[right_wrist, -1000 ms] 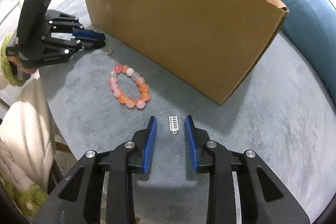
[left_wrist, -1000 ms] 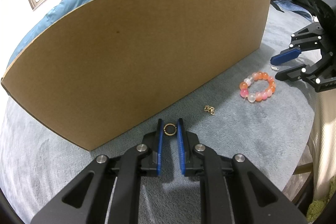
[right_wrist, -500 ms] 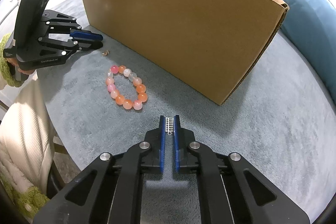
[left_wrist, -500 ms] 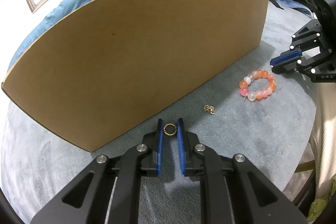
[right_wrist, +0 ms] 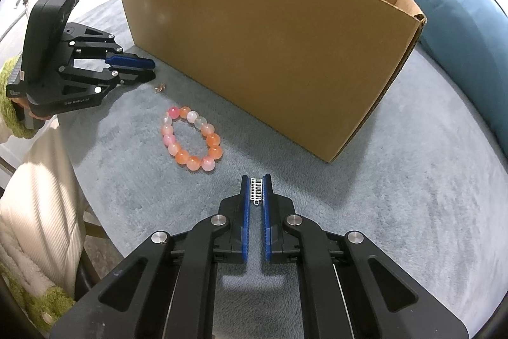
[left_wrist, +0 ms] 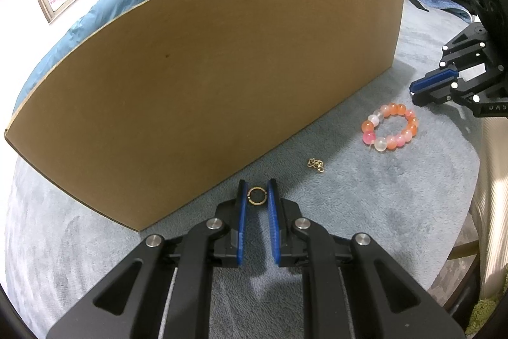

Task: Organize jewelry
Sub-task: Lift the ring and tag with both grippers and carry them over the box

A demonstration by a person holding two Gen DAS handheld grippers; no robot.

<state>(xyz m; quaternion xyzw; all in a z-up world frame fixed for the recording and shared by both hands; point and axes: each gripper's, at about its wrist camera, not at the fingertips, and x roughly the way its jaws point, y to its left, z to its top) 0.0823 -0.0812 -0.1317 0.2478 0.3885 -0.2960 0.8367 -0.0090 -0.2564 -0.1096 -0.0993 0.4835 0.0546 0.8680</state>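
R tongs (right_wrist: 256, 191) closed on charm (right_wrist: 256, 190); box (right_wrist: 270, 46) beside.

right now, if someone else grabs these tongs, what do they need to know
Left tongs: shut on a gold ring.
Right tongs: shut on a small silver charm.
Bead bracelet and a small gold chain piece lie loose on the grey blanket, in front of the cardboard box.
Done: two pieces gripped.
Left: likely drop both in the box, then fetch the bracelet and chain piece.
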